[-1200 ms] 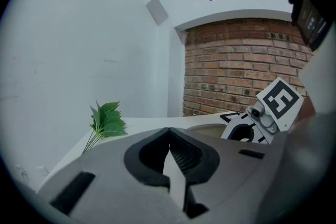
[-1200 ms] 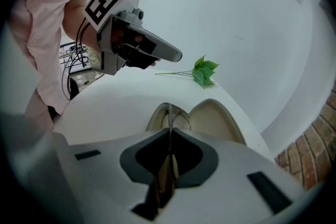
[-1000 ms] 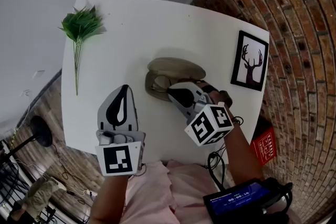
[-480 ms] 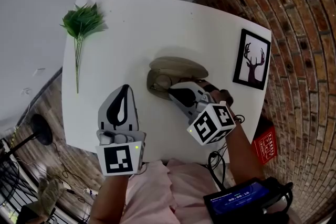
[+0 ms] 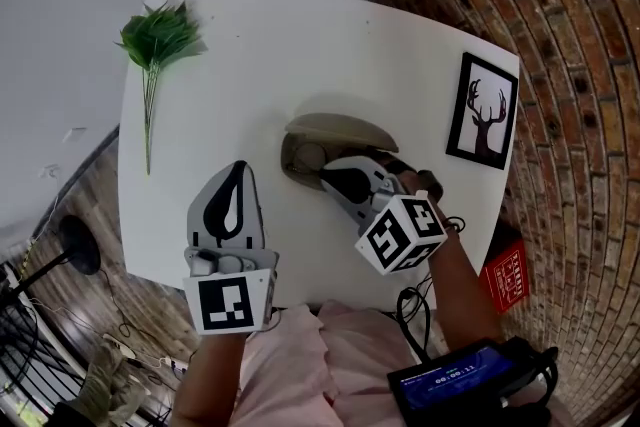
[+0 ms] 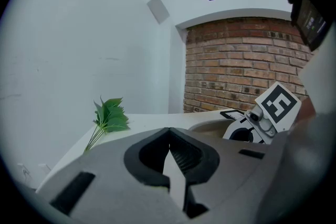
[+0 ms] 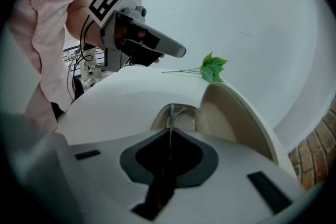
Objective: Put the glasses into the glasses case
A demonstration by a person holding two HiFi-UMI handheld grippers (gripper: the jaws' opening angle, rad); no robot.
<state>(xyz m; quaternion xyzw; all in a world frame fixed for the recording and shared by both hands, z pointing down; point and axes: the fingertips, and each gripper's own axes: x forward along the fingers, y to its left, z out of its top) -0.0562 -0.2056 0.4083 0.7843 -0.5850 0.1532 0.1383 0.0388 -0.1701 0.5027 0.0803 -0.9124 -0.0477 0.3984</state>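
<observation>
An open beige glasses case (image 5: pixel 338 129) lies in the middle of the white table (image 5: pixel 250 65), its lid (image 7: pixel 239 113) standing up behind the tray. My right gripper (image 5: pixel 336 177) reaches into the case from the near side, shut on a thin metal part of the glasses (image 7: pixel 177 114). One lens (image 5: pixel 313 157) rests at the left end of the tray; the rest of the glasses is hidden under the gripper. My left gripper (image 5: pixel 231 179) hovers over bare table to the left of the case, jaws closed to a point with nothing between them (image 6: pixel 169 130).
A green plant sprig (image 5: pixel 155 43) lies at the table's far left corner. A framed deer picture (image 5: pixel 482 113) lies near the right edge. A brick wall runs along the right side. A red box (image 5: pixel 503 277) sits below the table's right edge.
</observation>
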